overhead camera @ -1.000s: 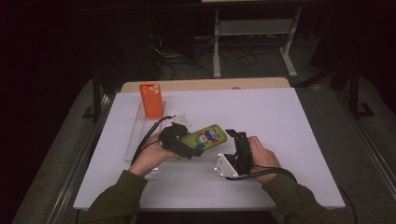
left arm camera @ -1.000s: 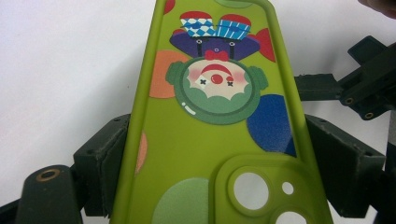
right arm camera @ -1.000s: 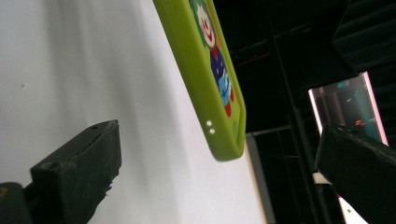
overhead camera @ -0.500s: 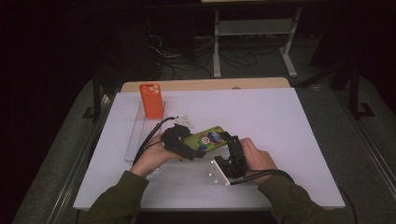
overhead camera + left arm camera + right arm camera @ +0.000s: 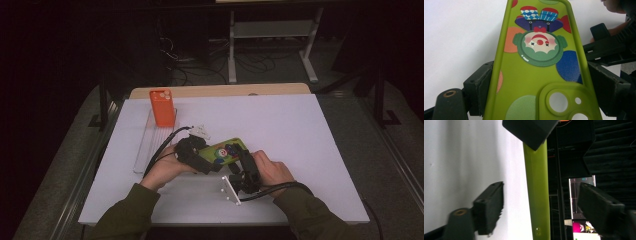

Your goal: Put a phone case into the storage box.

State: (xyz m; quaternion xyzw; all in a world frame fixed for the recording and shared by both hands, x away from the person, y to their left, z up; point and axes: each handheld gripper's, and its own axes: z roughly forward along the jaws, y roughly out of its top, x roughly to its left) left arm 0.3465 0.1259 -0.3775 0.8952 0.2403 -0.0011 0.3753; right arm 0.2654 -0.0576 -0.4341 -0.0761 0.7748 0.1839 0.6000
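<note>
1. My left gripper [image 5: 197, 156] is clamped on the green phone case [image 5: 222, 151]. In the left gripper view its jaws press both long edges near the camera cut-out, and the clown print runs up the middle of the frame.
2. The case sits at the centre of the high view, held over the white table [image 5: 300, 130], tilted up to the right.
3. My right gripper [image 5: 245, 165] comes in from the lower right. Its jaws have just been closing, yet they are not on the case. In the right gripper view the case's thin edge [image 5: 537, 192] stands between them with daylight on both sides.
4. To do this well, I judge I should keep the left hand dead steady while the right one closes.
5. I'd centre the edge between the jaws first, so neither pad shoves the case sideways.
6. Close slowly; soft silicone could buckle or twist out.
7. The orange phone [image 5: 162, 107] stands at upper left, well apart, beside the clear tray [image 5: 145, 150]. I'd leave it alone until both grips are firm.
</note>
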